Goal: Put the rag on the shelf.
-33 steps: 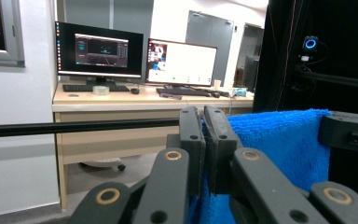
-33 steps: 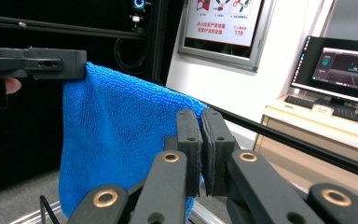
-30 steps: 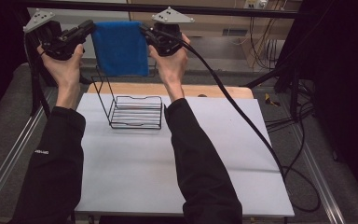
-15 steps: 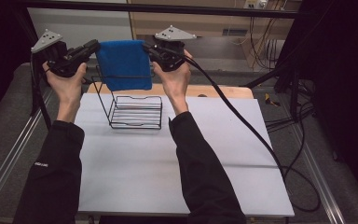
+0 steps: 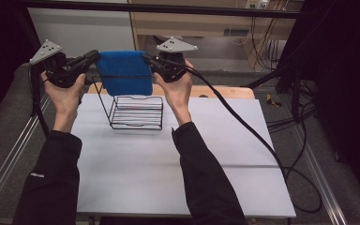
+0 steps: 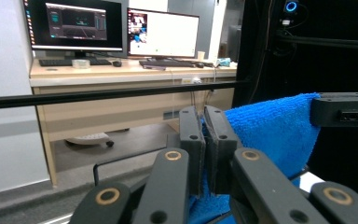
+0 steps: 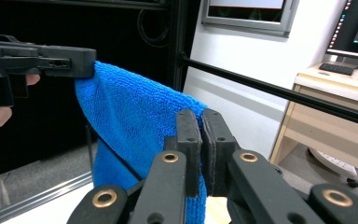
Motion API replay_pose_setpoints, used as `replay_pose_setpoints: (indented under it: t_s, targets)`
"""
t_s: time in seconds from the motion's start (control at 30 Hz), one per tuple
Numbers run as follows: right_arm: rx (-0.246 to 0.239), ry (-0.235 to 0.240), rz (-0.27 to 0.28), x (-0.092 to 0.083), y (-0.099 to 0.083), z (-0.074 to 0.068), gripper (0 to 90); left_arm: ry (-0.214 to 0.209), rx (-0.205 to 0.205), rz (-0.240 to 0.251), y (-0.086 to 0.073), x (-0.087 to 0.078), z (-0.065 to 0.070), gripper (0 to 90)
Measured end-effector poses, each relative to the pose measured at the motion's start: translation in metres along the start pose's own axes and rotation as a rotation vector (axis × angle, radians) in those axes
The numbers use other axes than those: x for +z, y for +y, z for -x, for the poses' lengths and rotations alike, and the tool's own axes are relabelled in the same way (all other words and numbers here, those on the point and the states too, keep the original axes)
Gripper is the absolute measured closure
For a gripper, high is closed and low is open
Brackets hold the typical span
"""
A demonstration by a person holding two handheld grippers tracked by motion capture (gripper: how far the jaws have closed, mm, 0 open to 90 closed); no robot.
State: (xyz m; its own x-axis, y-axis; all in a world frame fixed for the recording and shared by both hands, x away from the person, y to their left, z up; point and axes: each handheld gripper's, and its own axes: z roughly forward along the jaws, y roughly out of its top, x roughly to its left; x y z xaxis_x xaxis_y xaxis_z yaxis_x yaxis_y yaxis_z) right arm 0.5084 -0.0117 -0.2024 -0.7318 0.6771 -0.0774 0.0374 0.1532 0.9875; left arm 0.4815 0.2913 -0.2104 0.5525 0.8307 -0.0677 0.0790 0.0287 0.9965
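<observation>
Holding the blue towel (image 5: 124,72) stretched at upper centre, left gripper (image 5: 92,57) and right gripper (image 5: 149,59) each clamped on a top corner, above the wire rack (image 5: 136,112), not yet draped over it.

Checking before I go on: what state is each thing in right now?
Towel: hanging in the air over the rack, stretched between both grippers.
Left gripper: shut on the towel's left edge.
Right gripper: shut on the towel's right edge.
Rack: upright on the table, nothing in it.
</observation>
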Motion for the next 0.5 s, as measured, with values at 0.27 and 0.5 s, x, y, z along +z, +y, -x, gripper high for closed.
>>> replay_pose_setpoints:
  t_s: [0.27, 0.5]
  targets:
    - [-0.018, 0.023, -0.037, -0.0048, -0.0007, -0.0052, 86.8, 0.004, 0.015, -0.030, -0.0054, -0.0052, 0.0027, 86.6]
    - [-0.040, 0.037, -0.093, -0.0094, -0.0026, -0.0105, 86.6, -0.016, 0.012, -0.069, -0.0108, -0.0104, 0.0051, 86.2]
